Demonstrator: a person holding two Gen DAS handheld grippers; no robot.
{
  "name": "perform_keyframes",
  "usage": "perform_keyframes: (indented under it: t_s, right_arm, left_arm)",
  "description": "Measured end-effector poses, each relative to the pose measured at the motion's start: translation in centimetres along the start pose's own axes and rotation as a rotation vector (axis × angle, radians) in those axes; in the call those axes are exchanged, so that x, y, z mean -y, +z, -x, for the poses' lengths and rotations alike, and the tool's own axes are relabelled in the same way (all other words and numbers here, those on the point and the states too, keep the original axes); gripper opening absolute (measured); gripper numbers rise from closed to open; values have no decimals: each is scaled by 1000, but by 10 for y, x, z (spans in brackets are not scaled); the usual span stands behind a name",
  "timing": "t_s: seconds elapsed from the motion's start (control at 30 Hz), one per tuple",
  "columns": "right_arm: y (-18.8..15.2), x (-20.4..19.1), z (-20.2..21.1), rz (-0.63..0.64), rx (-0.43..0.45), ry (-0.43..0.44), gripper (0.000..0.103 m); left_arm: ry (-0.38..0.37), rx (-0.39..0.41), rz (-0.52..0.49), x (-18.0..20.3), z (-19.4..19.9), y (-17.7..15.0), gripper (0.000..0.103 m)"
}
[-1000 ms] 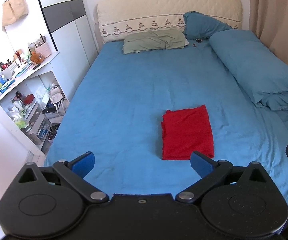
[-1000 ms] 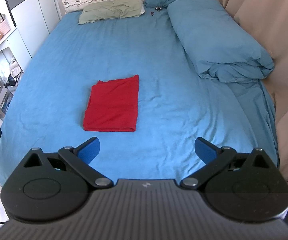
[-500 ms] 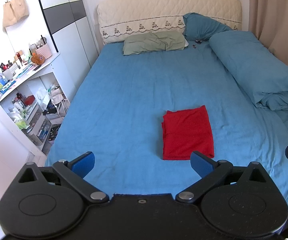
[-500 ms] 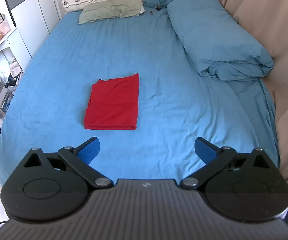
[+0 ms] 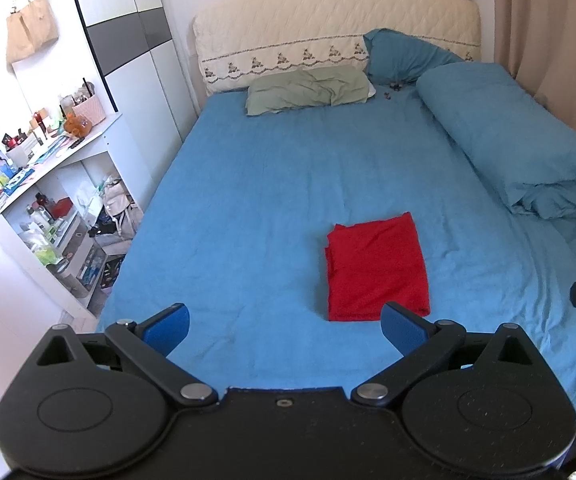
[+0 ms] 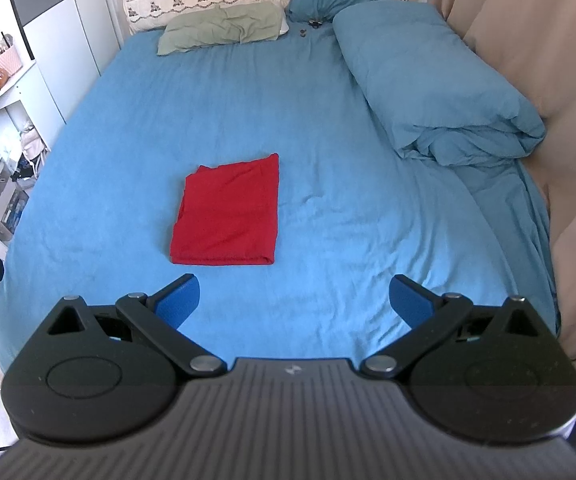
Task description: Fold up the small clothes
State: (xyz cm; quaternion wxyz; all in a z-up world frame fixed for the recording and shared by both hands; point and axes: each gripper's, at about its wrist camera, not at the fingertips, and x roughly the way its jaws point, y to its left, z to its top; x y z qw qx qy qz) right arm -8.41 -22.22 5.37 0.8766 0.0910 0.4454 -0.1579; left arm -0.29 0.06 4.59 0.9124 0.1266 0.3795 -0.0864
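Observation:
A red garment [image 5: 375,266] lies folded into a neat rectangle on the blue bed sheet [image 5: 268,200], in the near half of the bed. It also shows in the right wrist view [image 6: 228,210]. My left gripper [image 5: 286,326] is open and empty, held above the bed's near edge, with the garment just beyond its right finger. My right gripper [image 6: 295,300] is open and empty, held back from the bed, with the garment ahead and to the left.
A rolled blue duvet [image 5: 515,148] lies along the bed's right side, with a green pillow [image 5: 307,90] and a blue pillow [image 5: 403,58] at the headboard. White cluttered shelves [image 5: 48,184] stand left of the bed. Beige curtains [image 6: 527,40] hang on the right.

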Motion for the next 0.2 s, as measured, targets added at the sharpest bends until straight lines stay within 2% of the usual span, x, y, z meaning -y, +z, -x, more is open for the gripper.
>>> perform_keyframes:
  t_s: [0.2]
  right_arm:
    - [-1,-5,3,7,8,1,103]
  left_arm:
    - [-13,30,1,-5,4,-2,103]
